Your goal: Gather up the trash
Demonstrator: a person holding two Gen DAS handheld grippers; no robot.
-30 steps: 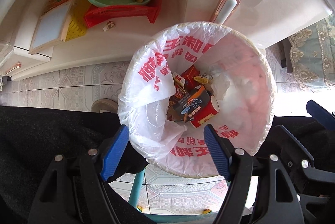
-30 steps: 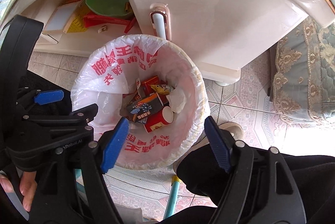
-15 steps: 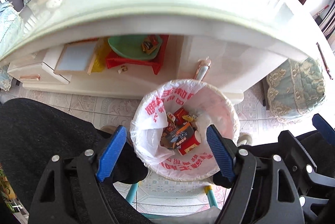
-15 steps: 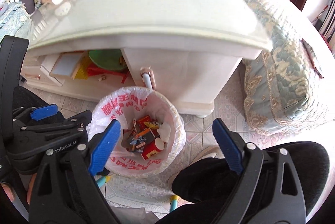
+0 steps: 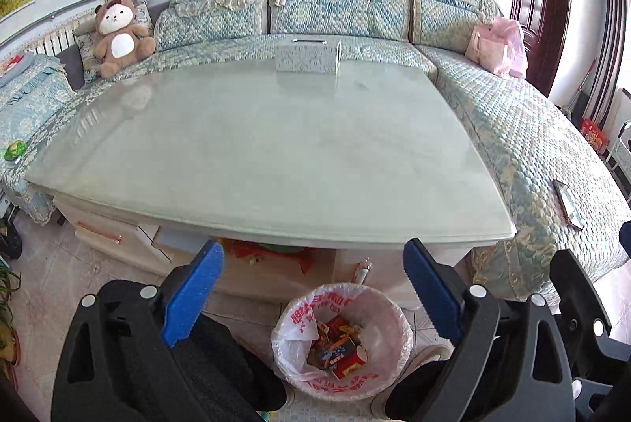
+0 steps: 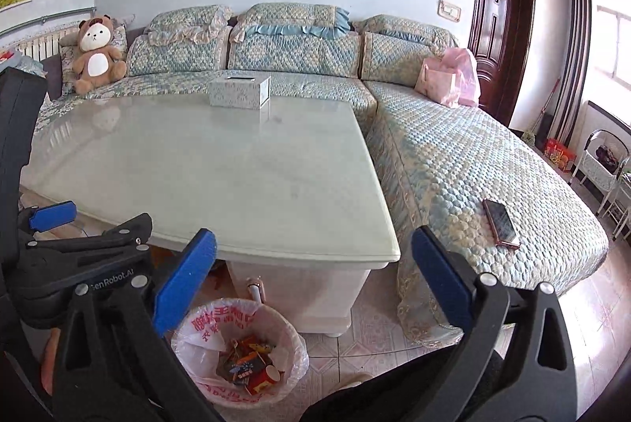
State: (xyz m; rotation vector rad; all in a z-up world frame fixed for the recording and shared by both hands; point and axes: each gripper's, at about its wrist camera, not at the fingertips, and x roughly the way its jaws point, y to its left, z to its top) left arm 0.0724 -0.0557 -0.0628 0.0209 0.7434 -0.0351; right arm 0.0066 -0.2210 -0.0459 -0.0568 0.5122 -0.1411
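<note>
A round trash bin (image 5: 388, 315) lined with a white bag with red print stands on the floor in front of the coffee table; it also shows in the right wrist view (image 6: 294, 337). Several colourful wrappers and small cartons (image 5: 335, 343) lie inside it, also seen in the right wrist view (image 6: 248, 363). My left gripper (image 5: 315, 292) is open and empty, high above the bin. My right gripper (image 6: 311, 288) is open and empty, above and right of the bin. The glass tabletop (image 5: 256, 146) carries only a tissue box (image 5: 307, 57).
An L-shaped quilted sofa (image 6: 453, 154) wraps the table, with a teddy bear (image 5: 118, 35), a pink bag (image 6: 449, 79) and a phone (image 6: 501, 223) on it. The person's dark-trousered legs flank the bin. A dark door (image 6: 501, 43) stands at the right.
Both grippers have risen and tilted up from close over the bin, so the tabletop and sofa come into view. Both stay open and empty.
</note>
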